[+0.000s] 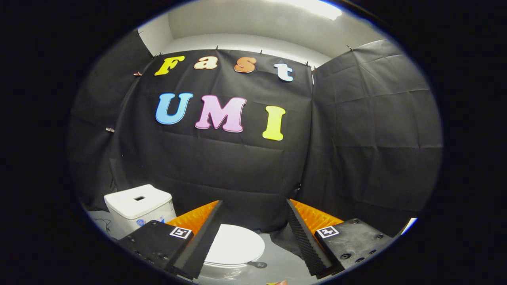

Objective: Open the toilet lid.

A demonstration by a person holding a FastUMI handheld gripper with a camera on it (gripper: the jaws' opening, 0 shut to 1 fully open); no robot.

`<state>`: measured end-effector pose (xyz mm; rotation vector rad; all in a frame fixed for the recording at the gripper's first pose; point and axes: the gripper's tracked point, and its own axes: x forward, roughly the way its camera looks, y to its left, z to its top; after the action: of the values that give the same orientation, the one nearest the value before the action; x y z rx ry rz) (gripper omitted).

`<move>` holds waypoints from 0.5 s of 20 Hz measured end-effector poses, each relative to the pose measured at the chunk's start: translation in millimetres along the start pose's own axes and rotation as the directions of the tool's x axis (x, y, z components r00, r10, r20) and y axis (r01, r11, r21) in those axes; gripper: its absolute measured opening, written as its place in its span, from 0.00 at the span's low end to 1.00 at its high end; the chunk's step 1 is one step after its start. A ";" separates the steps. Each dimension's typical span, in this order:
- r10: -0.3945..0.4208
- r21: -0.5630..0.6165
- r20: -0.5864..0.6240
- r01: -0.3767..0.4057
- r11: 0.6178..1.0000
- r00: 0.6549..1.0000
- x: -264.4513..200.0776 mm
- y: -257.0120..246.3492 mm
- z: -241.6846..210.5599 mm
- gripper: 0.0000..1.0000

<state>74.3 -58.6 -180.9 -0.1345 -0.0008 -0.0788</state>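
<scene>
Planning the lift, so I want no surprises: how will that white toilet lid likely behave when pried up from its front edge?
The toilet lid looks like smooth, glossy plastic, so it is probably slippery and stiff. It lies flat and closed in front of the tank, so it likely swings up on a rear hinge. The tool is open, its fingers either side of the lid.
</scene>
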 end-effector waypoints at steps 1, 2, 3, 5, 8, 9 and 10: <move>0.012 0.004 -0.018 -0.012 1.000 1.000 2.6 0.5 -12.9 0.98; 0.031 0.013 -0.038 -0.030 0.999 0.999 5.3 2.4 -26.8 0.98; 0.048 0.027 -0.059 -0.046 0.999 0.997 6.9 3.5 -39.7 0.98; 0.082 0.067 -0.087 -0.076 0.995 0.993 13.0 3.0 -63.4 0.98; 0.103 0.130 -0.144 -0.084 0.988 0.984 29.0 -4.3 -99.9 0.98; 0.112 0.166 -0.172 -0.083 0.983 0.979 35.0 -6.5 -113.4 0.98; 0.120 0.202 -0.189 -0.081 0.976 0.975 38.6 -8.9 -124.4 0.99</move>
<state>111.5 -87.1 -302.7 0.0685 0.1993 0.0103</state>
